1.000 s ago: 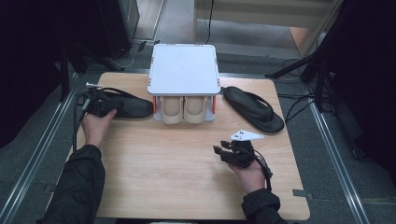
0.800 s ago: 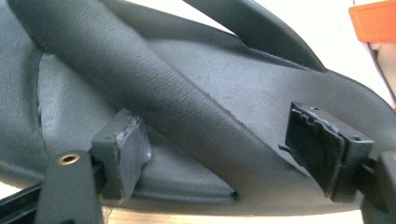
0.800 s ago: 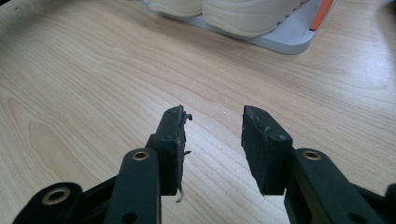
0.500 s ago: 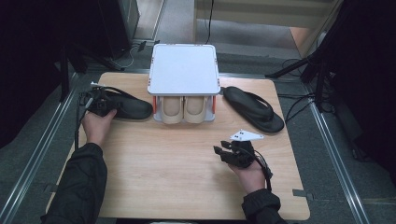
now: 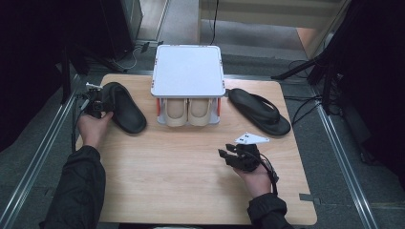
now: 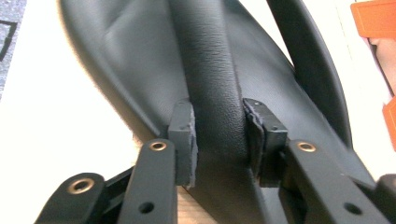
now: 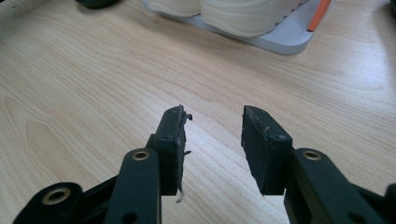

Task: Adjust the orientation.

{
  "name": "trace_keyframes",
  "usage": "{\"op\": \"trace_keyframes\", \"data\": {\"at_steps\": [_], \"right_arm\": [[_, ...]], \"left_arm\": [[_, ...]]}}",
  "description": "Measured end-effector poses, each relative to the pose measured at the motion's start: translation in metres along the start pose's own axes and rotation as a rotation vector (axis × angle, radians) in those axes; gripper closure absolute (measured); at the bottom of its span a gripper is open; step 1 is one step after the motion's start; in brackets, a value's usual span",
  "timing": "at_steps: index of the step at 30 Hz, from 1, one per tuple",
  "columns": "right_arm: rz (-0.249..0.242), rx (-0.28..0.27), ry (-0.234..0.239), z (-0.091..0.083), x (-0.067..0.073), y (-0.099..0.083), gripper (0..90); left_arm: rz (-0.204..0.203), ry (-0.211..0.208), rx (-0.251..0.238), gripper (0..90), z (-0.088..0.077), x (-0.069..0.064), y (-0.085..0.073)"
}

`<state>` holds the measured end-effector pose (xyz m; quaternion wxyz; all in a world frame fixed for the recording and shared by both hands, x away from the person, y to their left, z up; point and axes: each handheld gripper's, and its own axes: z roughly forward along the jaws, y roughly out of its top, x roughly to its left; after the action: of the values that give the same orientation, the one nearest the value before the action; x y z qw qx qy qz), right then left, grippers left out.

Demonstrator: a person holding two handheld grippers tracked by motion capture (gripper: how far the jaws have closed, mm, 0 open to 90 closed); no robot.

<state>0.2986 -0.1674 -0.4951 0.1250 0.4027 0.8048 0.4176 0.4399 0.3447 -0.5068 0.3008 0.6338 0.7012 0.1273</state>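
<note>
While the left gripper (image 6: pixel 218 133) has just been closing its fingers onto the black slipper (image 5: pixel 122 106) strap, a shallow pinch could slip; the right gripper (image 7: pixel 212 140) fingers stay spread.

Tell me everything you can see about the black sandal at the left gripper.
The black sandal is a slide of matte, leather-like material with a broad strap over its footbed. It lies flat on the wooden table, left of the white rack. The left gripper has just been closing, and its pads press the strap from both sides.
</note>
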Motion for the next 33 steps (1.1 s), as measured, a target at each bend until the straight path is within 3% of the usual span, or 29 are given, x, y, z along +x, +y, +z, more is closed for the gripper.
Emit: {"op": "trace_keyframes", "data": {"at_steps": [8,22,33], "right_arm": [[0.003,-0.004,0.0,0.0,0.0,0.0,60.2],[0.008,-0.006,0.005,-0.001,-0.002,0.0,60.2],[0.017,-0.017,0.004,-0.003,-0.004,0.001,60.2]], "left_arm": [[-0.016,-0.029,0.02,70.8,-0.003,0.004,0.001],[0.015,-0.066,0.009,71.5,-0.023,-0.003,0.004],[0.059,-0.093,0.005,71.4,-0.041,-0.016,-0.007]]}}
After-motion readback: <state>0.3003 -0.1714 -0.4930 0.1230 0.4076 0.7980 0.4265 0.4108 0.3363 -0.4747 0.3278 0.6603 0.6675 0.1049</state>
